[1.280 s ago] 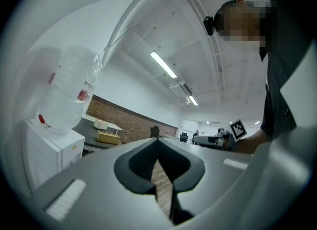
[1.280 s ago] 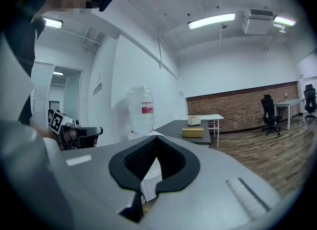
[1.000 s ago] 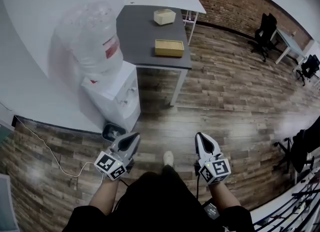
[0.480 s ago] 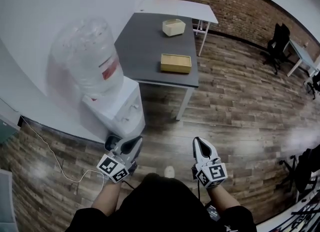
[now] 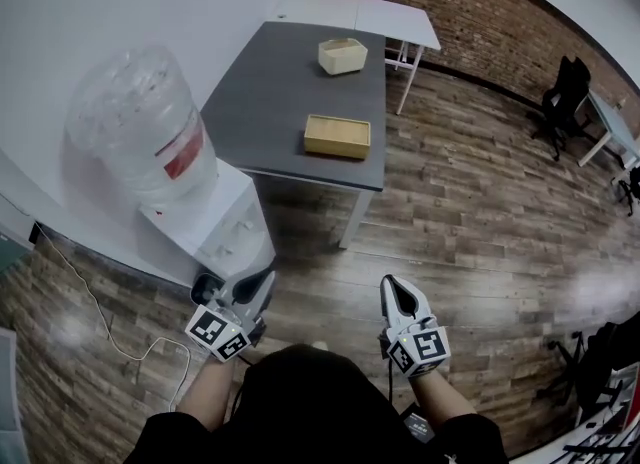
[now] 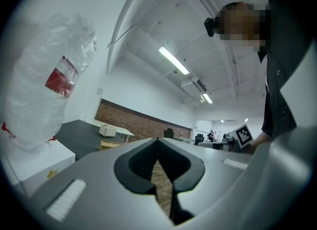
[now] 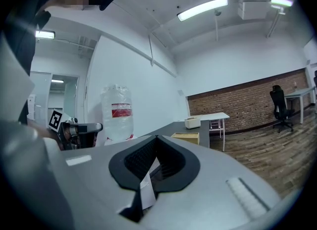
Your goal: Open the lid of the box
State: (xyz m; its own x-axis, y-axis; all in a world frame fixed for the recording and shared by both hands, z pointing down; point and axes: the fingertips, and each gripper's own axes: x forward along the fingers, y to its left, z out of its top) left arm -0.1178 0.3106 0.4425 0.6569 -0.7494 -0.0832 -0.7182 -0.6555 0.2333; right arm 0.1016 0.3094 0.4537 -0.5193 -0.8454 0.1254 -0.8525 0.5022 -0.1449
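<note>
A flat tan box (image 5: 337,137) lies shut near the front edge of a dark grey table (image 5: 270,102); a smaller cream box (image 5: 342,55) stands further back. Both grippers are low in the head view, far short of the table, over the wooden floor. My left gripper (image 5: 267,275) is shut and holds nothing. My right gripper (image 5: 389,283) is likewise shut and empty. In the left gripper view the left gripper (image 6: 158,140) points towards the tan box (image 6: 111,144). Past the right gripper (image 7: 156,137) in its own view, the tan box (image 7: 185,138) and cream box (image 7: 192,123) show.
A white water dispenser (image 5: 215,227) with a large clear bottle (image 5: 135,132) stands just left of my left gripper, against the white wall. A white desk (image 5: 380,17) adjoins the table's far end. Office chairs (image 5: 565,97) stand far right by a brick wall.
The table and tan box have come nearer in the head view, and the dispenser has slid left. Both grippers were carried forward together, still shut.
</note>
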